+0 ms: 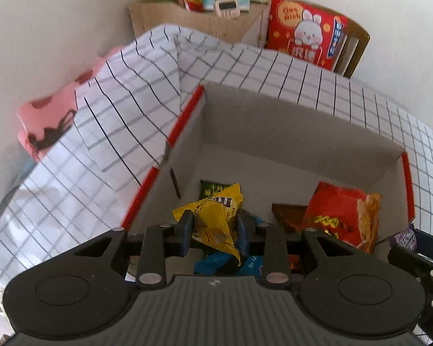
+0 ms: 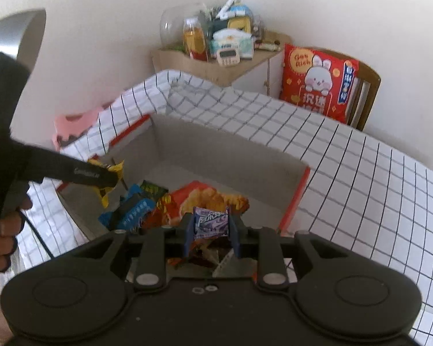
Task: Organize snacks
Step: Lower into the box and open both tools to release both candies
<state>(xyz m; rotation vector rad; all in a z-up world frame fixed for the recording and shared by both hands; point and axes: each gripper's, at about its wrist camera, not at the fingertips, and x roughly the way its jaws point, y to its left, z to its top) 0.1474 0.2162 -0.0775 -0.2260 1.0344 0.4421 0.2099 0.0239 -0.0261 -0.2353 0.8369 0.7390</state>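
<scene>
I hold one snack in each of my tongs, both over the open box (image 1: 288, 132) that sits in the checked cloth (image 1: 360, 106) on the surface.

My left tongs (image 1: 215, 232) are closed to a narrow gap on a yellow candy packet (image 1: 216, 216), the blue pads pinching its crumpled middle while its ends flare out above and below. It hangs over the near left part of the box. The packet is light, thin film, soft and crinkly, and probably a bit slick; I judge the candy inside shifts freely, so a grip on film alone could slide. Holding across the bunched middle, as I do, seems safest.

My right tongs (image 2: 210, 232) are likewise nearly closed on a small purple packet (image 2: 212, 220), gripped at its two side edges so the printed face stands flat between the pads. It hovers over the near edge of the box. It looks light and flat, stiff enough to keep its shape; an edge hold works, but too much squeeze would buckle it.

Already in the box lie a red chip bag (image 1: 340, 216) at the right, a blue wrapper (image 2: 135, 210) and a green packet (image 1: 212, 190) further left. The chip bag is puffy and fragile inside, so I would rather not drop anything hard onto it.
</scene>
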